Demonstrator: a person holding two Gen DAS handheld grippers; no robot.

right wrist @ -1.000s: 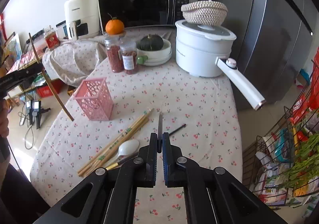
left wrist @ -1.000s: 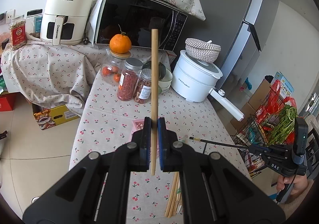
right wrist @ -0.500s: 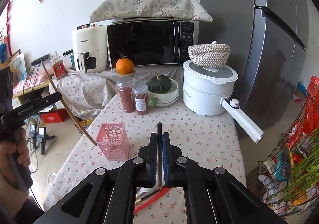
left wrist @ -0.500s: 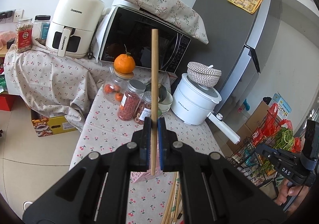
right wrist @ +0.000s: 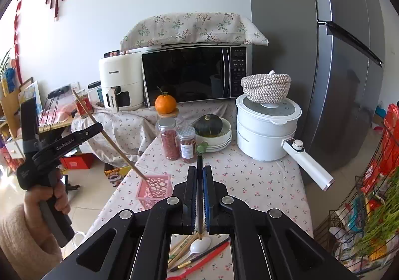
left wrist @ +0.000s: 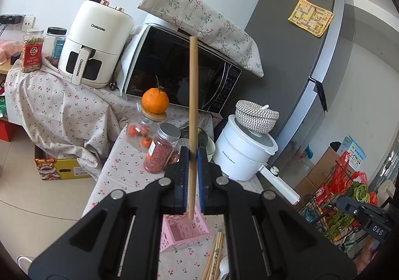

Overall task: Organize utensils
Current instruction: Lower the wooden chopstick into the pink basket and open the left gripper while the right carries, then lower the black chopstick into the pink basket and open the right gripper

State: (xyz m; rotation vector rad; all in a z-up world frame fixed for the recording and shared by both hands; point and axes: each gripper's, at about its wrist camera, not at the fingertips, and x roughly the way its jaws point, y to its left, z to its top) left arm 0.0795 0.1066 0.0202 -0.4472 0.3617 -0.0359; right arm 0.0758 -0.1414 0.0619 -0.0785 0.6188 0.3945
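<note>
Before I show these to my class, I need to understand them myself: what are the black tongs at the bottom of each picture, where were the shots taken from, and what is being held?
They are hand-held grippers, one in each of a person's hands, each carrying a camera that looks along its two fingers. In the left camera's picture, the left gripper is shut on a wooden chopstick above a pink basket. In the right camera's picture, the right gripper is shut on a thin dark stick. The flowered tablecloth still holds more chopsticks, a white spoon and a red spoon.
</note>
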